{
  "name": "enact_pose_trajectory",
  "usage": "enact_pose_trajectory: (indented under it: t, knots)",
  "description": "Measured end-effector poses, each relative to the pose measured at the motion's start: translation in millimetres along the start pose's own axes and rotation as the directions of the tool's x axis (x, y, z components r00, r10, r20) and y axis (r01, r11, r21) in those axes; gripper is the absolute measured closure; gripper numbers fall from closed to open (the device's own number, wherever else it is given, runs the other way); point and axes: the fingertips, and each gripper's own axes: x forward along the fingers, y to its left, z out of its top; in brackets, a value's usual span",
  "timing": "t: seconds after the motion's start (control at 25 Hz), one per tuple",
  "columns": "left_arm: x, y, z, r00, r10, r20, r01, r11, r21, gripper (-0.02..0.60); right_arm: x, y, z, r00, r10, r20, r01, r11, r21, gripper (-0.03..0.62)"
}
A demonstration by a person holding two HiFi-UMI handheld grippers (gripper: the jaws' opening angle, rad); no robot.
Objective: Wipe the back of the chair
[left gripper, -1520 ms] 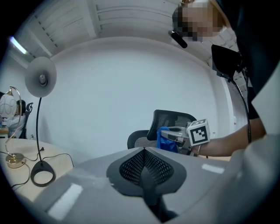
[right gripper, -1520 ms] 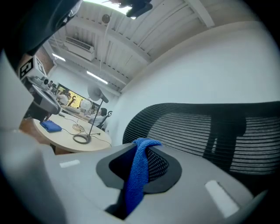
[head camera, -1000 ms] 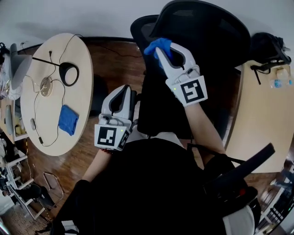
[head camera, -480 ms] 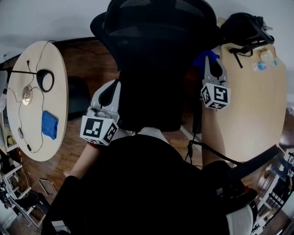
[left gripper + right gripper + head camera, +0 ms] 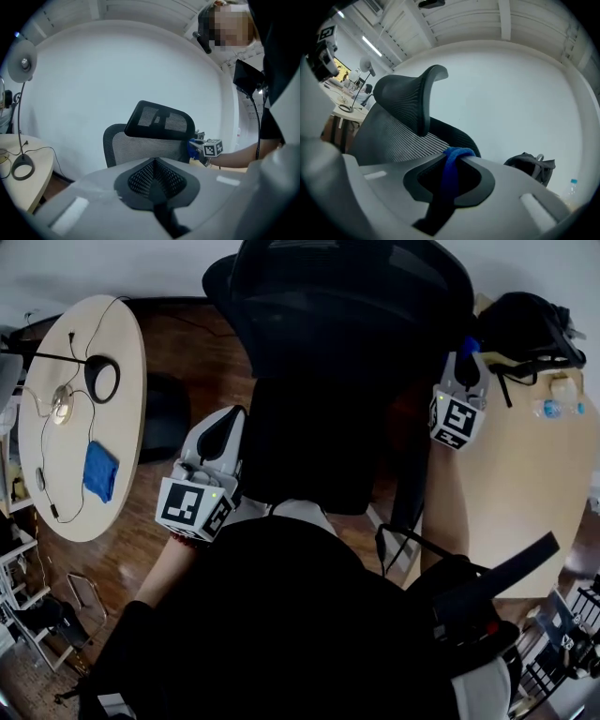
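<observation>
Wiping step in hand: blue fabric cloth [image 5: 449,176] clenched in white right gripper [image 5: 458,157], at right edge of black mesh chair back [image 5: 347,362]; white left gripper [image 5: 155,168] pinched together, empty. Next, probably: press cloth on mesh, sweep across.

Grey right gripper [image 5: 458,158] with jaws tight on a blue fabric cloth [image 5: 449,179], near a black mesh chair back [image 5: 389,137] at left.

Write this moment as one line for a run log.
right gripper: shut on blue cloth, beside chair back edge | left gripper: shut, empty
</observation>
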Motion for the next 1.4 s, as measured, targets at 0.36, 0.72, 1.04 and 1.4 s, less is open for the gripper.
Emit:
enact_pose_trajectory:
  t: [0.36, 0.72, 1.04, 1.4]
  knots:
    - [-9, 26, 0, 0.998, 0.058, -0.001, -0.058, 0.998, -0.025, 0.575, 32, 87, 25, 0.988, 0.137, 0.070, -0.134, 0.990, -0.039, 0.551]
    - [-9, 51, 4, 1.000, -0.006, 0.008, 0.006, 1.000, -0.010, 0.575, 62, 206, 70, 0.953, 0.280, 0.111, -0.277, 0.960, -0.046, 0.549]
    - [39, 64, -65, 0.992, -0.122, -0.039, 0.125, 0.987, 0.103, 0.575, 82, 275, 116, 0.933, 0.274, 0.233, -0.307, 0.944, 0.118, 0.551]
    - [81, 48, -150, 0.965, -0.249, -0.075, 0.255, 0.963, 0.085, 0.575, 82, 342, 141, 0.907, 0.293, 0.301, -0.344, 0.929, 0.133, 0.551]
